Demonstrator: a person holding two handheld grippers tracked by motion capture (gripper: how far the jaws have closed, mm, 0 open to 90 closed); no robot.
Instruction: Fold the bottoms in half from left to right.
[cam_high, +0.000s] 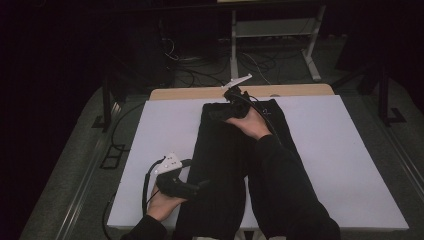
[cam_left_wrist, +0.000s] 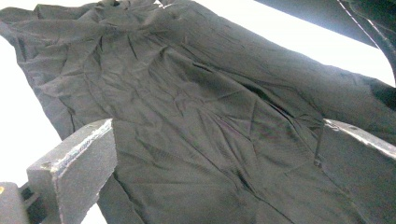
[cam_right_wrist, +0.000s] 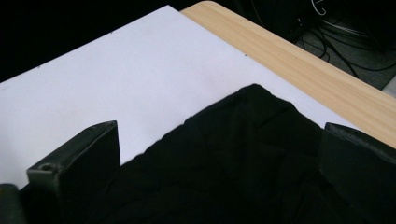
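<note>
Item: black garment (cam_high: 227, 165), laid lengthwise down the middle of the white surface (cam_high: 345, 165), running from the near edge to just short of the wooden strip (cam_high: 200, 93) at the far side. In the left gripper view the cloth (cam_left_wrist: 187, 116) shows fine creases and a long fold, consistent with a thin woven fabric.

Handling, as judged: light, soft, no stiffness; it will drape and sag wherever unsupported, and a single layer may slide off the one beneath. Not fragile. Best taken at corners or hems, pinching through all layers so the fold holds.

Left gripper (cam_high: 202, 185): at the garment's near left edge, fingers (cam_left_wrist: 74, 163) apart, cloth lying between them, not clamped.

Right gripper (cam_high: 220, 114): at the far end, over the far left corner (cam_right_wrist: 254, 93). Fingers (cam_right_wrist: 79, 158) apart, straddling the cloth, nothing gripped. That corner lies flat and pointed, just beside bare surface, a sound place to take hold.

Floor beyond: cables (cam_high: 200, 70) and a frame (cam_high: 310, 40), well apart from the work.
</note>
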